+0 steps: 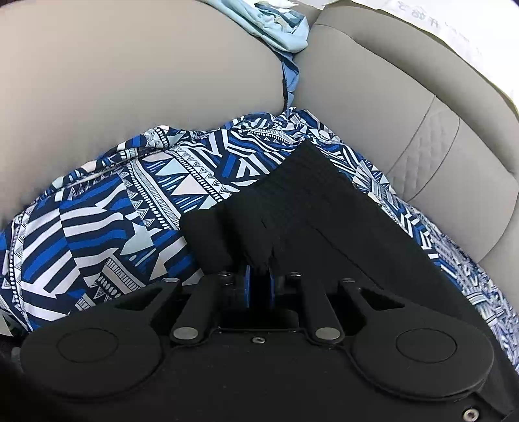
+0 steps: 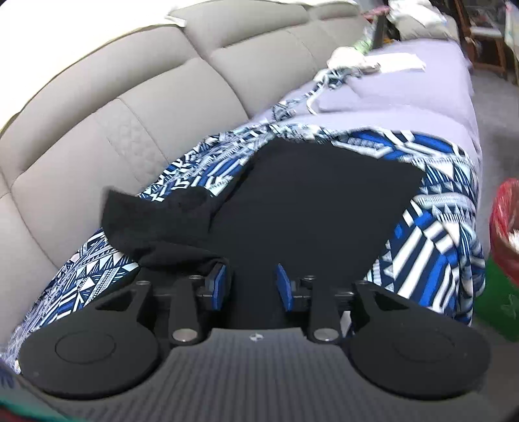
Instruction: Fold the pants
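Observation:
Black pants [image 1: 311, 207] lie on a blue and white patterned cloth [image 1: 107, 207] spread over a grey sofa. My left gripper [image 1: 259, 276] is shut on a bunched edge of the black pants, its blue pads pressed together under the fabric. In the right wrist view the black pants [image 2: 311, 201] spread flat ahead, with a folded-over flap at the left [image 2: 155, 214]. My right gripper [image 2: 249, 285] is open just above the near edge of the pants, blue pads apart, nothing between them.
The grey sofa backrest [image 2: 107, 139] runs along the left. Light blue clothing [image 1: 279, 29] is wedged between the cushions. White items [image 2: 353, 61] lie further along the seat. A red and green object [image 2: 502, 246] stands at the right.

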The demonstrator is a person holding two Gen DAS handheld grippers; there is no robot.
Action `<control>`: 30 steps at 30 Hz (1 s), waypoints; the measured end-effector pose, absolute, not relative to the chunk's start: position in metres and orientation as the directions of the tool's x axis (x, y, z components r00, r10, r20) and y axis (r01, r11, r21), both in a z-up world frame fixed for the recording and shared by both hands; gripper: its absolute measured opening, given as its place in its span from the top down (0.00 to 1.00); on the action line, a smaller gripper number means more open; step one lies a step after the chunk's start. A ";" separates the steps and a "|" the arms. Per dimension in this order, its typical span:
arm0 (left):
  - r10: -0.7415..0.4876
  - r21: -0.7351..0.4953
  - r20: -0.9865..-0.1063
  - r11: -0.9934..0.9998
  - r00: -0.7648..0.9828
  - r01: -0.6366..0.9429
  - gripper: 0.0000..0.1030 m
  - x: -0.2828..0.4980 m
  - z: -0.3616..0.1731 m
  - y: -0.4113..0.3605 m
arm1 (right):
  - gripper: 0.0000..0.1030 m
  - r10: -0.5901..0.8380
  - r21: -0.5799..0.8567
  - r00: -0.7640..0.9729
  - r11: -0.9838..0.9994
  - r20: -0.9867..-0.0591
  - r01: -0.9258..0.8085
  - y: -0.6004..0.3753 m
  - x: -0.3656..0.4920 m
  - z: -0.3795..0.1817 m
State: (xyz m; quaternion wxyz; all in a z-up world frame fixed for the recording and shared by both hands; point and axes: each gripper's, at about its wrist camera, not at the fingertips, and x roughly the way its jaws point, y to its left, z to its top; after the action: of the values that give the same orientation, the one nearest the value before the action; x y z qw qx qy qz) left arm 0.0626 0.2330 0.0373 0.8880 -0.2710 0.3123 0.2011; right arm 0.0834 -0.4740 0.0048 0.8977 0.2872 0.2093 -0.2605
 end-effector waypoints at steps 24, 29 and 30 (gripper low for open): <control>0.240 -0.317 -0.678 0.758 0.695 -0.571 0.88 0.067 0.039 0.227 | 0.95 -0.259 0.211 0.773 0.868 -0.579 0.450 -0.483 0.244 0.047; 0.237 -0.324 -0.676 0.755 0.698 -0.570 0.87 0.066 0.038 0.227 | 0.95 -0.515 0.286 0.738 0.698 -0.436 0.656 -0.531 0.159 0.068; 0.236 -0.324 -0.675 0.756 0.699 -0.569 0.87 0.065 0.038 0.227 | 0.94 -0.532 0.312 0.729 0.670 -0.430 0.673 -0.542 0.143 0.068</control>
State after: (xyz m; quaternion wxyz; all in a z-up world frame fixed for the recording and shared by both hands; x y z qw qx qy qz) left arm 0.0655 0.2273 0.0381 0.8828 -0.2647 0.3141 0.2280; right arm 0.1426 -0.5418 0.0679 0.9010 0.2300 0.1531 -0.3345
